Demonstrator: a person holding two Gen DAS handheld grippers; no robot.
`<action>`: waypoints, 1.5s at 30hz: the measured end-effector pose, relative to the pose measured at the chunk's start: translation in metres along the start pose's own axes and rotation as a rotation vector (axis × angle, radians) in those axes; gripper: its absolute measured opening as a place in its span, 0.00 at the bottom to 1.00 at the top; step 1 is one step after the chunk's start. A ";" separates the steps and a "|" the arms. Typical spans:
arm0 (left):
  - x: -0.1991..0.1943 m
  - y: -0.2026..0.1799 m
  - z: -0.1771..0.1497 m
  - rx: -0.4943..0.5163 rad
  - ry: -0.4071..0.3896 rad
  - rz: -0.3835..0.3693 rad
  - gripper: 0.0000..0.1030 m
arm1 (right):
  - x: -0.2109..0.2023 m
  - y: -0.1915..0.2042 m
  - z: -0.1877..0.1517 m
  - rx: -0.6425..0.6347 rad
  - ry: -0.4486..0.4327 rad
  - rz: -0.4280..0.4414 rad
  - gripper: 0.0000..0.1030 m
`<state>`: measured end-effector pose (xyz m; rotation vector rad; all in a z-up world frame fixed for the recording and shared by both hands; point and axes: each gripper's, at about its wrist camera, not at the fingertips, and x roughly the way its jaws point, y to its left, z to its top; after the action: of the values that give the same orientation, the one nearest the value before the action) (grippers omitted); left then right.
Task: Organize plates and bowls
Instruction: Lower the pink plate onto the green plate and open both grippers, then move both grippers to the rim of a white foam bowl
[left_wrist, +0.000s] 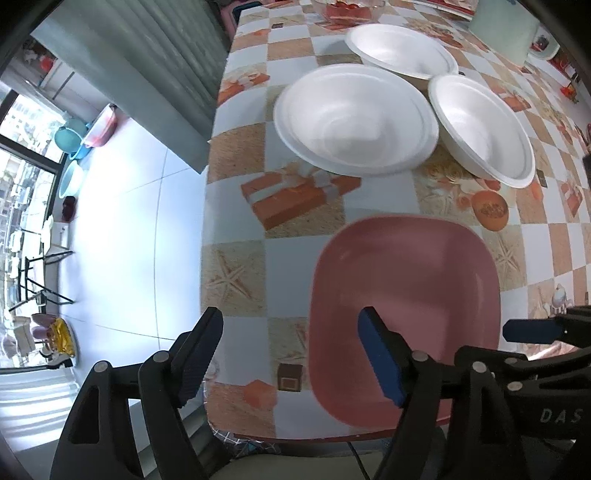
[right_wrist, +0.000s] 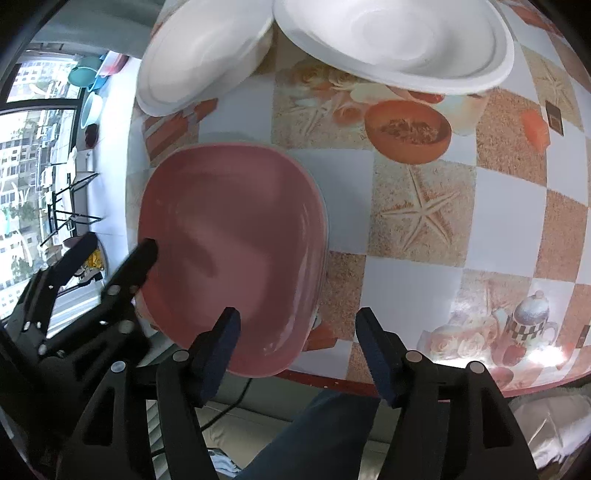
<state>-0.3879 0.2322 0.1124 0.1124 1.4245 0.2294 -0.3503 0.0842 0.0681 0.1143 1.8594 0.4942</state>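
A pink, square-ish plate (left_wrist: 406, 280) (right_wrist: 229, 229) lies at the near edge of the table. Beyond it stand three white foam bowls: a large one (left_wrist: 354, 118) (right_wrist: 207, 55), one behind it (left_wrist: 402, 48) and one to the right (left_wrist: 480, 125) (right_wrist: 399, 40). My left gripper (left_wrist: 291, 354) is open, with the plate's left rim between its jaws and untouched; its right finger hangs over the plate. My right gripper (right_wrist: 297, 347) is open too, straddling the plate's near right rim without pressing on it. Each gripper also shows in the other's view, the right gripper (left_wrist: 528, 328) and the left gripper (right_wrist: 110, 258).
The table (left_wrist: 236, 266) (right_wrist: 417, 206) wears a checkered cloth printed with starfish and gift boxes; its edge runs just under both grippers. A pale green mug (left_wrist: 506, 29) and a glass bowl (left_wrist: 347, 9) stand at the back. Basins (left_wrist: 74, 136) sit on the floor at left. A person's leg (right_wrist: 317, 435) is below.
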 end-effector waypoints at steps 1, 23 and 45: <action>0.000 0.001 0.000 -0.004 0.000 0.002 0.76 | 0.003 0.001 0.000 -0.004 0.007 0.012 0.64; -0.026 -0.021 0.036 -0.093 -0.004 -0.178 0.77 | -0.081 -0.067 0.016 -0.008 -0.158 -0.188 0.65; 0.033 -0.106 0.121 -0.330 0.165 -0.172 0.76 | -0.092 -0.097 0.146 -0.147 -0.133 -0.238 0.65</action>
<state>-0.2548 0.1433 0.0753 -0.3049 1.5312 0.3346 -0.1682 0.0074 0.0736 -0.1673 1.6747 0.4441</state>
